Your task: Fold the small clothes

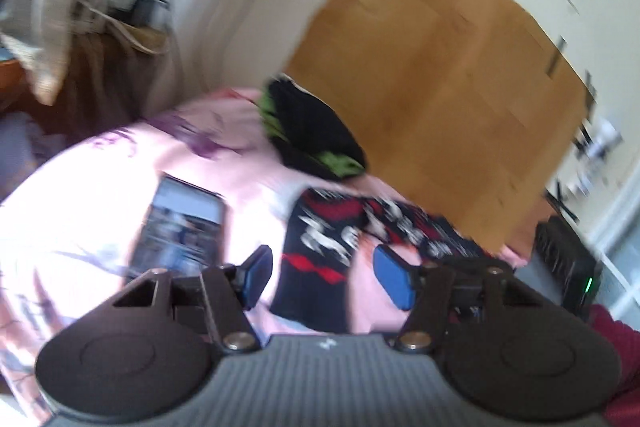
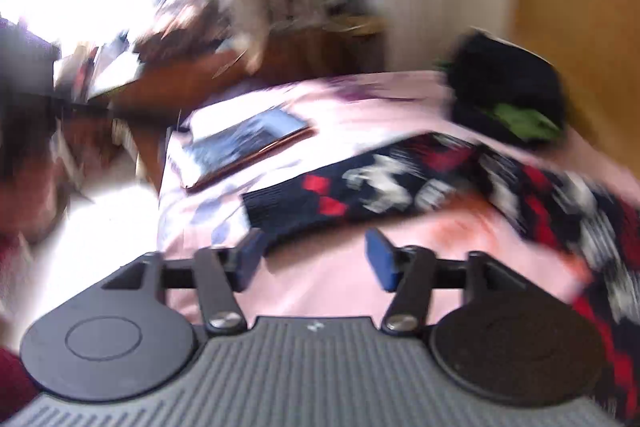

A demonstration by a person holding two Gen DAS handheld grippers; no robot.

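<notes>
No writing can be read: both views are blurred, and the small pale mark on each gripper's ribbed grey body is illegible. The left gripper [image 1: 324, 277] stands with its blue padded fingers [image 1: 394, 277] apart and nothing pressed between them; beyond the gap lies the patterned sock [image 1: 320, 267], a dark knit with red diamonds and white figures, spread on the pink floral bedsheet [image 1: 80, 195]. The right gripper [image 2: 318, 259] is spread wide and empty, the same sock just ahead of it. A smartphone [image 2: 248, 143] lies flat beside the sock, and a black-and-green folded garment [image 1: 312, 127] sits further back, near a wooden board [image 1: 440, 67].
</notes>
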